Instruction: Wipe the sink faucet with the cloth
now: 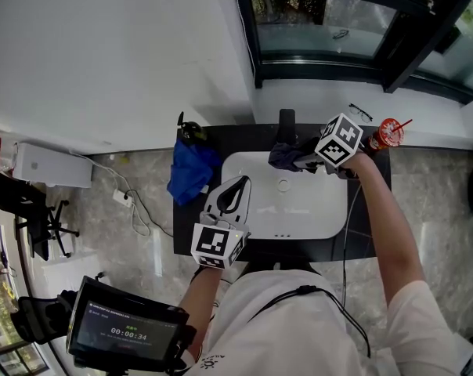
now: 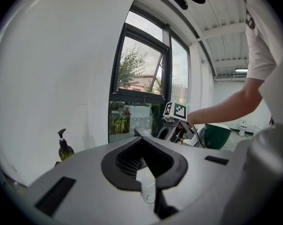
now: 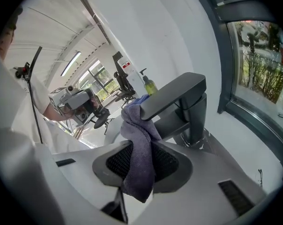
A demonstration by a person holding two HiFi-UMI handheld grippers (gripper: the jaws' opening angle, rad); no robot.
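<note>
A black faucet [image 1: 287, 124] stands at the back of the white sink [image 1: 330, 225]. My right gripper [image 1: 301, 161] is shut on a dark purple cloth [image 1: 282, 157] right beside it. In the right gripper view the cloth [image 3: 139, 149] hangs between the jaws of that gripper [image 3: 142, 146], and its upper fold lies against the tip of the faucet's spout [image 3: 172, 95]. My left gripper [image 1: 243, 182] hovers over the sink's left rim, its tips together and nothing in them. In its own view that gripper [image 2: 142, 142] points toward the faucet, which its jaws mostly hide.
A blue cloth [image 1: 191, 171] lies on the black counter [image 1: 185, 225] left of the sink, with a soap bottle [image 1: 191, 130] behind it. A red cup with a straw [image 1: 388, 134] and glasses [image 1: 360, 113] sit at the right. A window ledge runs behind the faucet.
</note>
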